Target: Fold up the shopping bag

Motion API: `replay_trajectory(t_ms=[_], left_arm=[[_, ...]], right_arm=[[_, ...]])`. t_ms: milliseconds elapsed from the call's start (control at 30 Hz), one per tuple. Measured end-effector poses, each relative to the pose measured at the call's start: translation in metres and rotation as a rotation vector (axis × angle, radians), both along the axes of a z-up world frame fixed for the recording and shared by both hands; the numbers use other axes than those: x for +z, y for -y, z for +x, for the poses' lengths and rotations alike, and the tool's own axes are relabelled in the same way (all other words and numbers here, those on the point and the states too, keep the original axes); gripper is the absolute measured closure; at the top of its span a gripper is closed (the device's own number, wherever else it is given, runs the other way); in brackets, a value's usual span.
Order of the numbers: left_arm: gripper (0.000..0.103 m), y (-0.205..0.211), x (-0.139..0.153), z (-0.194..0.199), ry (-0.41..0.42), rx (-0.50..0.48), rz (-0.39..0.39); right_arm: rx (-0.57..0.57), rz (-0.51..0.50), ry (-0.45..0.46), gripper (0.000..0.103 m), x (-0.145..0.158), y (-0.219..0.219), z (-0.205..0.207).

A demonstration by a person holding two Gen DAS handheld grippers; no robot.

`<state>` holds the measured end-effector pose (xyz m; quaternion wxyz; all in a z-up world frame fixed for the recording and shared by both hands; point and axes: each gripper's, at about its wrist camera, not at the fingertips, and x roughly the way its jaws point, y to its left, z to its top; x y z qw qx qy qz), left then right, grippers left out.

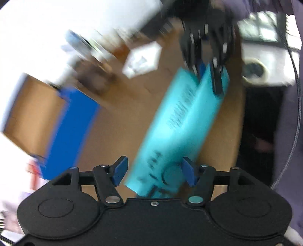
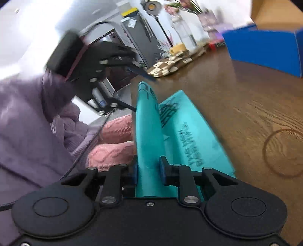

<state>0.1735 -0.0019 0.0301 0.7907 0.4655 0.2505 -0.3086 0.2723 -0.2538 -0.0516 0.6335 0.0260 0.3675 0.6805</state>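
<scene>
Right gripper clamps a fold of the turquoise shopping bag (blurred print); left gripper gapes, gripping nothing, bag end between its pads over the wooden table.

Setting: a home interior, lived-in room. Wood-grain tabletop marked with a ring stain. Vase of pink flowers and a floor lamp against a white wall. Dark cabinet behind. Open blue cardboard box on the tabletop. Washing machine visible, blurred.
</scene>
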Motion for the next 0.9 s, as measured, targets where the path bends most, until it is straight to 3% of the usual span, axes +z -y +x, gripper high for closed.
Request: replay_trajectory(t_ms=[67, 167, 333, 500, 667, 700, 867, 900], left_arm=[[0.038, 0.0, 0.0, -0.004, 0.053, 0.035, -0.081], [0.037, 0.001, -0.01, 0.003, 0.05, 0.126, -0.213], [0.037, -0.007, -0.021, 0.014, 0.015, 0.198, -0.34], [0.04, -0.009, -0.054, 0.031, 0.006, 0.319, -0.335], [0.041, -0.007, -0.058, 0.043, -0.024, 0.416, -0.366], [0.041, -0.002, -0.06, 0.046, -0.018, 0.433, -0.36], [0.042, 0.003, -0.061, 0.05, -0.018, 0.474, -0.357], [0.042, 0.001, -0.061, 0.047, -0.014, 0.478, -0.366]], right_arm=[[0.01, -0.001, -0.059, 0.081, -0.005, -0.002, 0.015], [0.014, -0.005, -0.125, 0.081, -0.013, -0.006, 0.032], [-0.026, -0.017, -0.152, 0.081, -0.018, 0.0, 0.037], [-0.126, -0.001, -0.113, 0.08, -0.021, 0.008, 0.035], [-0.25, -0.045, 0.07, 0.073, -0.011, 0.006, 0.013], [-0.301, -0.082, 0.158, 0.066, -0.006, 0.003, 0.003], [-0.505, -0.218, 0.594, 0.064, 0.018, -0.011, -0.05], [-0.522, -0.231, 0.677, 0.057, 0.021, -0.014, -0.064]])
